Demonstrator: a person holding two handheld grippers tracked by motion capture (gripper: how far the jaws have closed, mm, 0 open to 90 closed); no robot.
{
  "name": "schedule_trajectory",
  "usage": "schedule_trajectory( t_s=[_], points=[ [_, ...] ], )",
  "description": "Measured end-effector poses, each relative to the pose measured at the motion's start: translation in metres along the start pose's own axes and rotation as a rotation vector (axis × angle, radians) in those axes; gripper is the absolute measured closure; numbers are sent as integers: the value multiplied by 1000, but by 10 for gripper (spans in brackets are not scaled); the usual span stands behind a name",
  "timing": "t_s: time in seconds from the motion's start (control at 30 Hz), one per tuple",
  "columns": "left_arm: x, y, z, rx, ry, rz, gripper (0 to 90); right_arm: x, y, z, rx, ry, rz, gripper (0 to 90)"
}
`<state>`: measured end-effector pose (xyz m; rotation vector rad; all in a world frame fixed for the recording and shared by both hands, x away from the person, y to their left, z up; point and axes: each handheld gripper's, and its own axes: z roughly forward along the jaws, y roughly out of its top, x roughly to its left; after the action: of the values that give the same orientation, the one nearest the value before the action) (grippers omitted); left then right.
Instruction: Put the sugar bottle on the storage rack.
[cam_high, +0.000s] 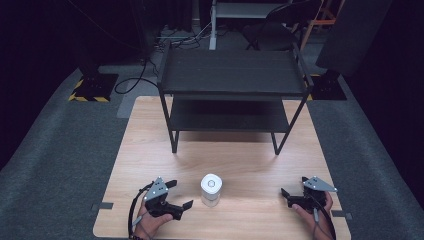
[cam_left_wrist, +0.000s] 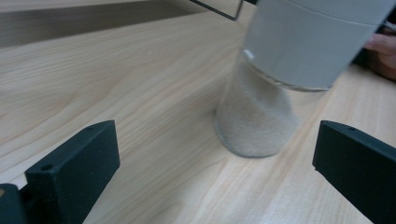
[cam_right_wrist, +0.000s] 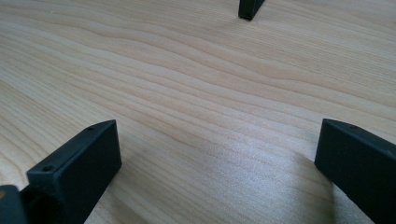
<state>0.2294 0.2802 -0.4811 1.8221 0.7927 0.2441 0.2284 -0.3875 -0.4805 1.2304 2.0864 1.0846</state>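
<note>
A small glass jar (cam_high: 210, 190) with a white cap stands on the wooden table (cam_high: 150, 150) near its front edge, between my two grippers. In the left gripper view the jar (cam_left_wrist: 280, 84) holds white grains and stands just ahead, right of centre. My left gripper (cam_high: 181, 194) is open, left of the jar and pointing toward it, with nothing between its jaws (cam_left_wrist: 215, 172). My right gripper (cam_high: 293, 187) is open at the front right, apart from the jar, over bare wood (cam_right_wrist: 217, 168).
A black two-tier metal shelf (cam_high: 232, 75) stands at the back half of the table; one of its feet (cam_right_wrist: 250, 9) shows in the right gripper view. Grey carpet surrounds the table. Bits of grey tape (cam_high: 102, 206) mark the front corners.
</note>
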Motion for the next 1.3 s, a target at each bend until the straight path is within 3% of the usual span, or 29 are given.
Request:
schedule_trajectory(
  t_s=[0.13,0.43,0.67,1.03,1.3],
  points=[
    [-6,13,10,46,-20,47,5,0,0,0,0,0,0,3],
    [-15,21,29,55,-68,99,4,0,0,0,0,0,-1,2],
    [-21,25,46,80,-88,101,4,0,0,0,0,-1,-1,2],
    [-25,22,61,40,-92,64,15,0,0,0,0,2,-3,1],
    [-30,19,63,9,-67,80,164,-1,0,0,0,6,-7,1]
  ],
)
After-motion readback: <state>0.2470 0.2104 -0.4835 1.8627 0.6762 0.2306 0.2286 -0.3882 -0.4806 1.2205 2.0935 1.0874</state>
